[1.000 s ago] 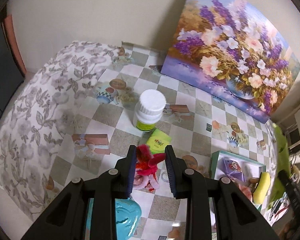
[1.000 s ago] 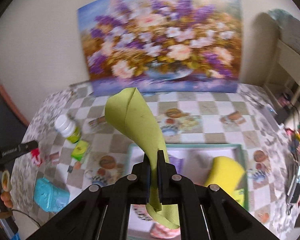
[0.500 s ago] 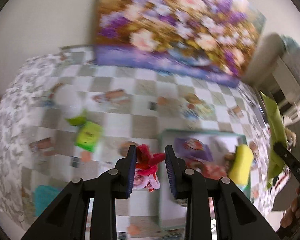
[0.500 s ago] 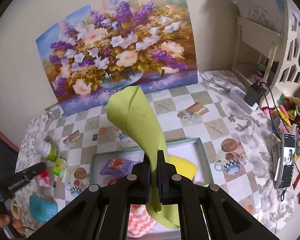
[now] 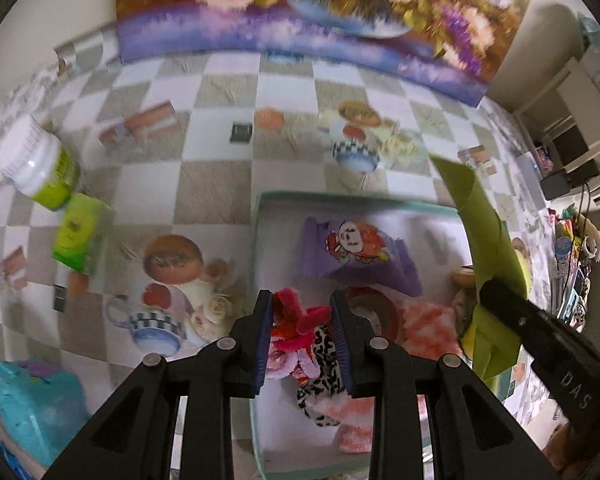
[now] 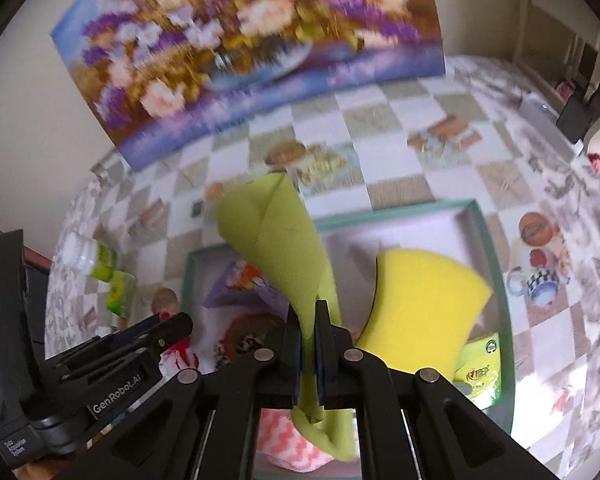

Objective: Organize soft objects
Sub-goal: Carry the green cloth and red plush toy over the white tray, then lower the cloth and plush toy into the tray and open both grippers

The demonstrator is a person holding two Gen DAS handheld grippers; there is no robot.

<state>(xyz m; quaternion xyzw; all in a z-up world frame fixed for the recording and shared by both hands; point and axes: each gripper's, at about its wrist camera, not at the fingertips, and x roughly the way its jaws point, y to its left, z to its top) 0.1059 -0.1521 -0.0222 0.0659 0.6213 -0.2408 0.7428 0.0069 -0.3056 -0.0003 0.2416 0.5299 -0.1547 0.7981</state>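
My left gripper [image 5: 302, 308] is shut on a bundle of red, pink and leopard-print scrunchies [image 5: 300, 332], held over the left part of a teal-rimmed tray [image 5: 256, 240]. My right gripper [image 6: 308, 320] is shut on a folded green cloth [image 6: 284, 240] that stands up above the same tray [image 6: 488, 240]. The green cloth [image 5: 484, 232] and right gripper also show at the right of the left wrist view. In the tray lie a purple cartoon pouch [image 5: 352, 248], a yellow sponge [image 6: 424, 300], a pink-white knitted piece [image 5: 428, 328] and a green packet [image 6: 480, 372].
On the checked tablecloth left of the tray stand a white-capped bottle [image 5: 40, 168], a small green box [image 5: 80, 236] and a turquoise object [image 5: 32, 404]. A flower painting [image 5: 320, 12] leans on the back wall. Cluttered shelves [image 5: 572, 152] are at the right.
Both grippers have moved in over the tray, each with its load still held. The left gripper swung right from the bottle; the right one tilted down and closer to the tray.
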